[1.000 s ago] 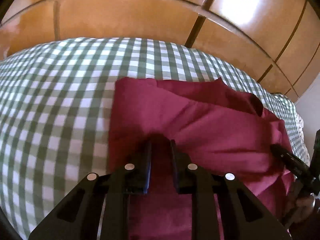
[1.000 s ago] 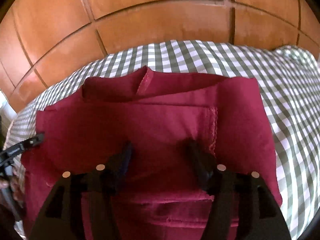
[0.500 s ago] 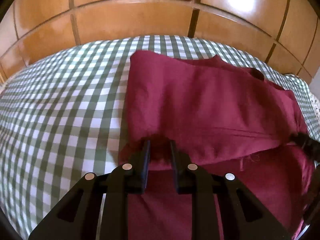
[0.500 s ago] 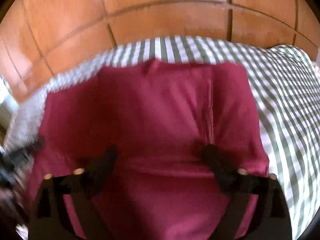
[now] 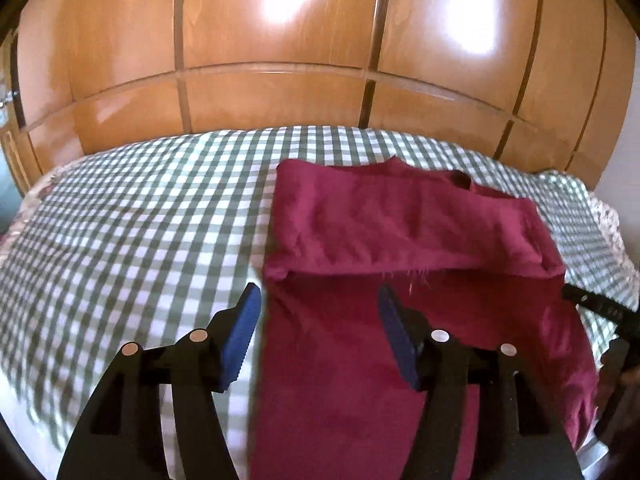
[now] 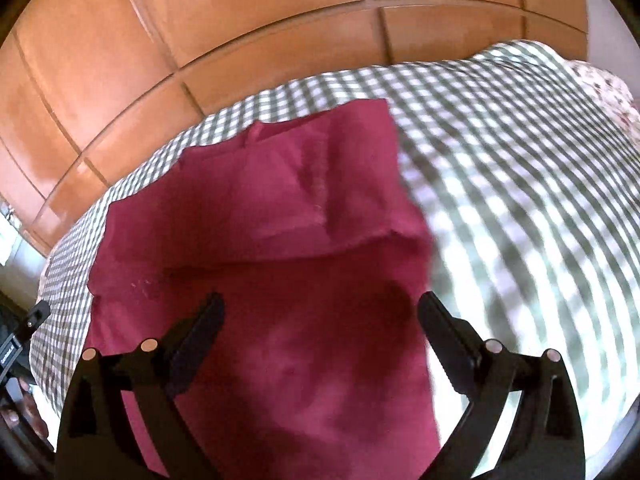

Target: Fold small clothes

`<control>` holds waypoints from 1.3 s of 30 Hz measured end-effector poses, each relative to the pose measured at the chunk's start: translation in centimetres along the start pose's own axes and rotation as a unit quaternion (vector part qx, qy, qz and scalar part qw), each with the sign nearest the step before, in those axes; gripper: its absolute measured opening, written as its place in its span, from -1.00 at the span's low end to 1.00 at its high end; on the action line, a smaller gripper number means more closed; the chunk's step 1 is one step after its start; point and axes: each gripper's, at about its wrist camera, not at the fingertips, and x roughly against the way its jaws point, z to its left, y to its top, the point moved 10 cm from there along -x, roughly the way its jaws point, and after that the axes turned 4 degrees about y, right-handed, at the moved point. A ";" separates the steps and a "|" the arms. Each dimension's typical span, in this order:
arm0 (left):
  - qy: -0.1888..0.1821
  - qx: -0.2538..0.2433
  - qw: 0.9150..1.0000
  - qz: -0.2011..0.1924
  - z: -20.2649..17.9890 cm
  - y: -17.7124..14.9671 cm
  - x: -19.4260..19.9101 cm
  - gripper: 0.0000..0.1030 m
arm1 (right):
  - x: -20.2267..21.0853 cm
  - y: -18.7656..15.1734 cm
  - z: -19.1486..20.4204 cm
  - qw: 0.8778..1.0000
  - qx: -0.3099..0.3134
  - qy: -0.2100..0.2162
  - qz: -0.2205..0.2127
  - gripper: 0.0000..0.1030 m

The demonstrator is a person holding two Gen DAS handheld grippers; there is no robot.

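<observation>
A dark red garment (image 5: 400, 300) lies on the green-and-white checked cloth (image 5: 140, 220), with its far part folded back over the near part. My left gripper (image 5: 318, 336) is open and empty, held above the garment's left edge. The right gripper's finger tip (image 5: 592, 306) shows at the right edge of that view. In the right wrist view the same garment (image 6: 280, 260) fills the middle, and my right gripper (image 6: 320, 332) is open and empty above its near right part. The left gripper's finger tip (image 6: 24, 332) shows at that view's left edge.
Glossy wooden wardrobe doors (image 5: 280, 60) stand right behind the checked surface. A floral-patterned cloth edge (image 6: 600, 92) lies at the far right corner. The checked cloth (image 6: 520, 180) extends to the right of the garment.
My left gripper was shut on the garment's edge and has let go and opened. The fold now lies flat. Both grippers have pulled back and risen; the right view has swung.
</observation>
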 end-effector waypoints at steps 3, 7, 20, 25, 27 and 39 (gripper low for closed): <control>0.001 -0.003 1.000 0.003 0.1 -0.9 0.7 0.16 | 0.8 -1.0 -1.4 1.000 -0.012 -0.004 0.004 0.88; 0.005 -0.006 1.000 0.011 0.2 -2.4 1.0 0.16 | 1.3 -2.6 -2.5 0.999 -0.029 0.005 0.022 0.88; -0.018 0.001 0.999 0.051 0.1 -6.2 0.2 0.16 | 3.1 -8.0 -2.0 0.996 -0.018 0.051 0.072 0.90; -0.046 0.017 0.995 0.090 0.8 -8.4 -0.1 0.16 | 4.6 -10.2 -1.9 0.990 -0.035 0.089 0.100 0.90; -0.077 0.027 0.991 0.110 1.4 -9.7 0.4 0.16 | 5.4 -11.5 -1.6 0.986 -0.039 0.113 0.119 0.90; -0.186 0.056 0.961 0.197 2.0 -18.0 4.3 -0.11 | 7.2 -16.8 -1.9 0.973 -0.047 0.138 0.181 0.02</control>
